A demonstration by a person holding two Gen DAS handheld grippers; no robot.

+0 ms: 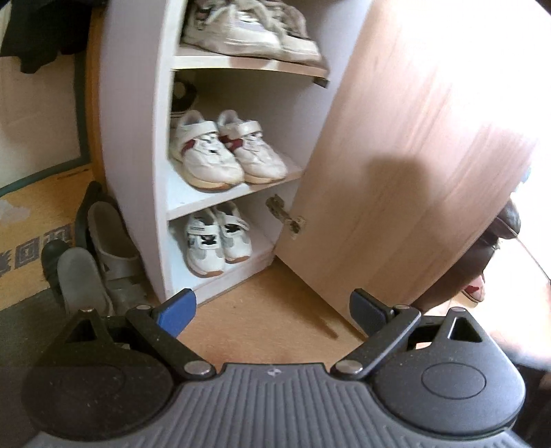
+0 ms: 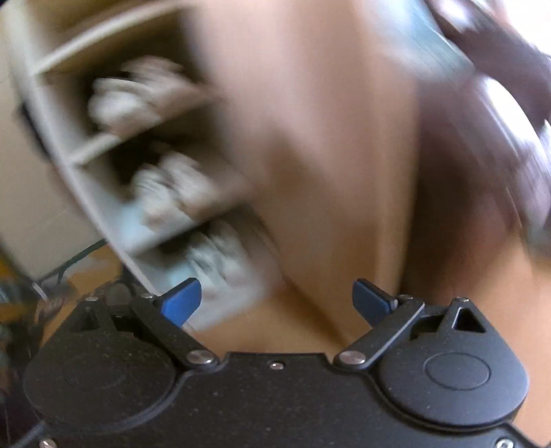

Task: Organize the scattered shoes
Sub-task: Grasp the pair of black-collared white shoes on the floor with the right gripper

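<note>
Right now we are holding the left gripper (image 1: 272, 310) low over the wooden floor (image 1: 261, 324) with its blue-tipped fingers (image 1: 179, 308) spread wide and nothing between them. Just ahead of it we are looking into a white shoe cabinet (image 1: 137, 138) whose wooden door (image 1: 413, 155) is swung open to the right. On the bottom shelf a pair of white strap shoes with black marks (image 1: 215, 237) is sitting side by side, toes toward us. On the middle shelf we are seeing a pair of white strap shoes with dark red trim (image 1: 227, 150), and on the upper shelf a pair of worn white lace-up sneakers (image 1: 251, 31). Left of the cabinet, on the floor against its side wall, grey sandals (image 1: 103, 262) are lying in a loose heap beside a patterned rug (image 1: 31, 220). Past the door's right edge a dark brown shoe (image 1: 482, 248) is showing, partly hidden.

We are holding the right gripper (image 2: 277, 301) equally wide and empty. Its view is heavily smeared; we are only making out the cabinet's shelves (image 2: 79, 155) at a slant with pale shoes on them and the door beside them.
</note>
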